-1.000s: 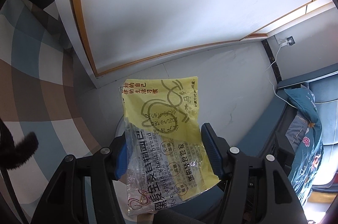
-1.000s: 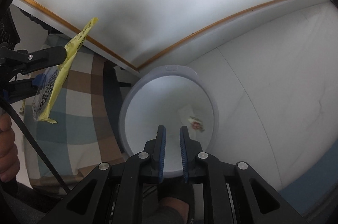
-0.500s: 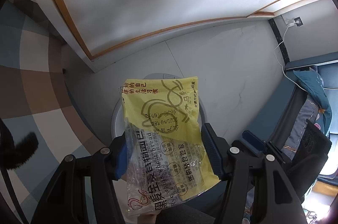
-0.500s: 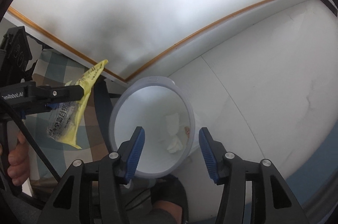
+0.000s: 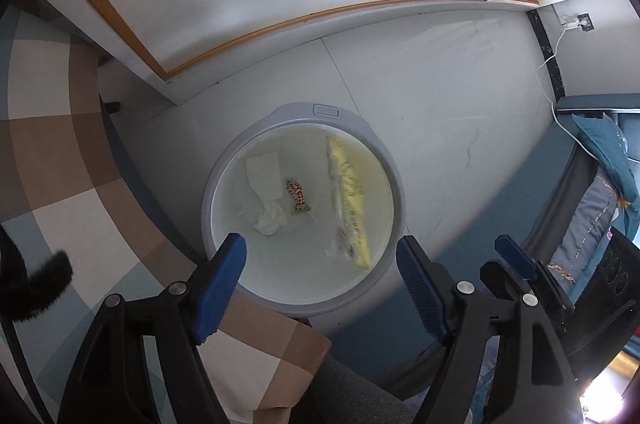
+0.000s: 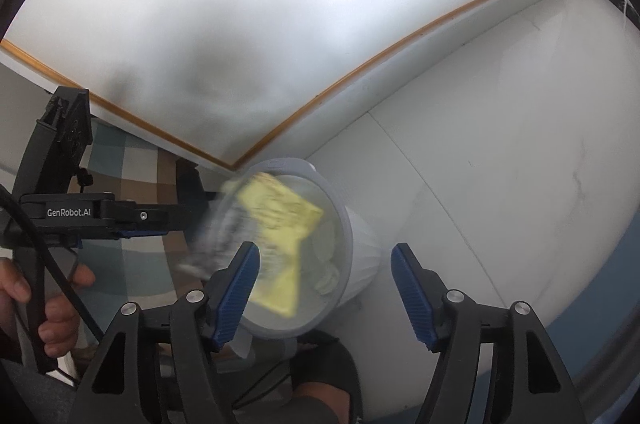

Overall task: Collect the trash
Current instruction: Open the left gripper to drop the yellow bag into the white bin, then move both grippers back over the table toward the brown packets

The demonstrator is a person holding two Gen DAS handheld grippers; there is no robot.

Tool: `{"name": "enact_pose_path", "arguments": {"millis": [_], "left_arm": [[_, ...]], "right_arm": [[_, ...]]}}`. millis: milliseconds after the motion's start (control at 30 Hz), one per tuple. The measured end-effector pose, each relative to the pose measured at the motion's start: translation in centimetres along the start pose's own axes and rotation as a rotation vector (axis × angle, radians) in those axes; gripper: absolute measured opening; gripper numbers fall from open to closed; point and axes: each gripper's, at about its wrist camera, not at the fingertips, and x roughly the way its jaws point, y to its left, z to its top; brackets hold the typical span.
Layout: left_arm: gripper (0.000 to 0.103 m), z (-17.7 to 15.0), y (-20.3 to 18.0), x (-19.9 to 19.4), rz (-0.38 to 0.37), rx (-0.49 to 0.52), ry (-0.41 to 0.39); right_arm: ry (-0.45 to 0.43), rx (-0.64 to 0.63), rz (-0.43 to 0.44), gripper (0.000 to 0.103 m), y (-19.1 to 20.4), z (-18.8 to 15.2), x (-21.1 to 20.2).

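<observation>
A round grey trash bin (image 5: 394,180) stands on the pale floor right under my left gripper (image 5: 320,248). The left jaws are opening, with nothing between them. The yellow bread wrapper (image 5: 352,200) lies against the bin's right inner wall, beside a crumpled white tissue (image 5: 264,180) and a small red-patterned wrapper (image 5: 298,196). In the right wrist view the yellow wrapper (image 6: 280,216) is a blur at the mouth of the bin (image 6: 348,236), just off the left gripper (image 6: 160,220). My right gripper (image 6: 325,250) hangs over the bin's near edge, jaws opening and empty.
A checked brown, white and blue cloth (image 5: 60,164) covers the seat left of the bin. A white panel with wooden trim (image 5: 280,20) rises behind it. Blue cushions (image 5: 600,192) and a wall socket with a white cable (image 5: 576,22) are at the right. A person's hand (image 6: 24,288) holds the left gripper.
The left gripper let go of the yellow wrapper, which dropped into the bin, and it tipped down over the bin. The right jaws went from shut to wide apart.
</observation>
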Motion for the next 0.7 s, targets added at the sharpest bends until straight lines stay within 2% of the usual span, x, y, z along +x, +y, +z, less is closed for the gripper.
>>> {"name": "enact_pose_path", "arguments": {"millis": [133, 267, 533, 700], "left_arm": [[0.075, -0.4, 0.3, -0.6, 0.005, -0.009, -0.020], [0.075, -1.2, 0.2, -2.0, 0.030, 0.020, -0.076], [0.075, -3.9, 0.5, -7.5, 0.151, 0.057, -0.305], [0.075, -6.1, 1.3, -12.3, 0.176, 0.029, -0.459]], "right_arm": [[0.004, 0.012, 0.007, 0.071, -0.1, -0.1, 0.2], [0.009, 0.012, 0.010, 0.075, 0.1, -0.4, 0.0], [-0.015, -0.016, 0.036, 0.080, 1.8, -0.4, -2.1], [-0.075, -0.051, 0.050, 0.083, 3.6, -0.2, -4.9]]}}
